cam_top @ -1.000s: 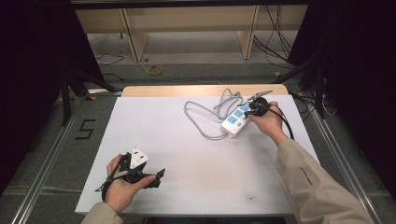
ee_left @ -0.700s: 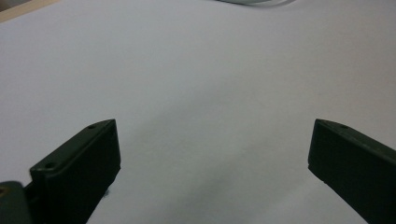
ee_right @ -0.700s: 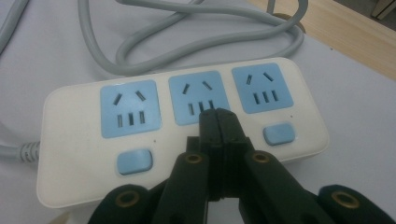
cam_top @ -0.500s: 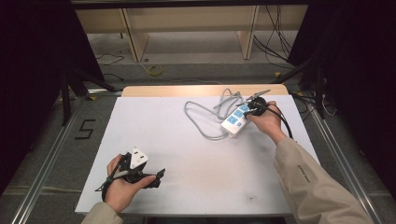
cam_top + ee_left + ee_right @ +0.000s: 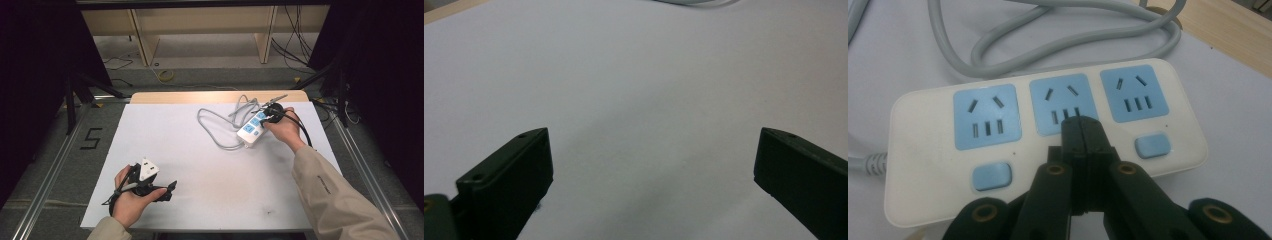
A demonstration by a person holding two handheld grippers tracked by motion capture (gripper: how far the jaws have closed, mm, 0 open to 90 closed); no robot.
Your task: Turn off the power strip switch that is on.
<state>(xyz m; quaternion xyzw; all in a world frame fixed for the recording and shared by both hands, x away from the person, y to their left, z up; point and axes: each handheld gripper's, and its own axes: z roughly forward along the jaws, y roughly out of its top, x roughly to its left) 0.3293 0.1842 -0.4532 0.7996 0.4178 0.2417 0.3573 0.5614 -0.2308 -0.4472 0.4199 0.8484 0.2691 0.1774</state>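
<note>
A white power strip [image 5: 252, 129] is lying flat on the desk [image 5: 200, 150] toward two o'clock, its long axis running diagonally. It is showing three blue sockets [image 5: 987, 117] in a row, with small blue buttons [image 5: 992, 176] visible below the two outer ones. Its grey cord [image 5: 216, 120] is looping away toward eleven o'clock and curling back behind the strip.
</note>
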